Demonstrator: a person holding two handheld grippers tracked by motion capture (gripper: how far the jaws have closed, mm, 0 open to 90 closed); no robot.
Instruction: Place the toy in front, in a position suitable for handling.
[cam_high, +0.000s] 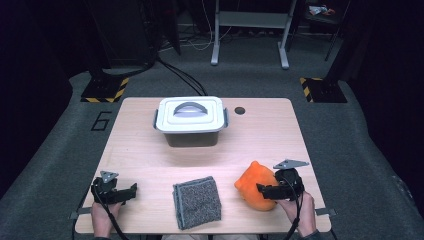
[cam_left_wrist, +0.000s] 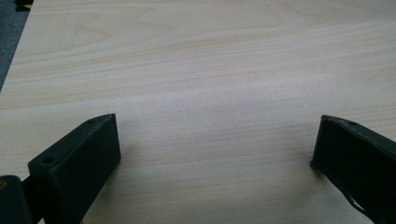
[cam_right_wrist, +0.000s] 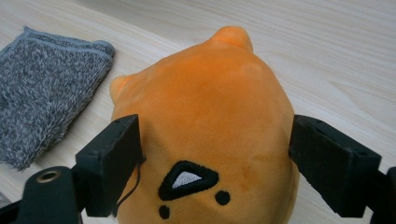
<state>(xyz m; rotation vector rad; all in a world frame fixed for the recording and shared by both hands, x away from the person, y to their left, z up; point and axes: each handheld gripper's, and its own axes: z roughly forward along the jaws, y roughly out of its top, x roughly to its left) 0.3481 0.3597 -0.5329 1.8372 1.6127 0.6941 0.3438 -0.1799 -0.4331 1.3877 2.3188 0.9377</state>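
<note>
Step in hand: grasping the orange plush toy (cam_high: 256, 187), which lies near the front right corner of the surface (cam_high: 260, 132). Right gripper (cam_right_wrist: 215, 154) straddles it, fingers (cam_right_wrist: 112, 158) spread at either side, seemingly not yet pressing. Left gripper (cam_high: 131, 191) rests near the front left corner, fingers released, nothing between. Grey cloth (cam_high: 197, 201) at front edge; lidded box (cam_high: 190, 120) at back. Next move, likely: clench on the toy, then lift
</note>
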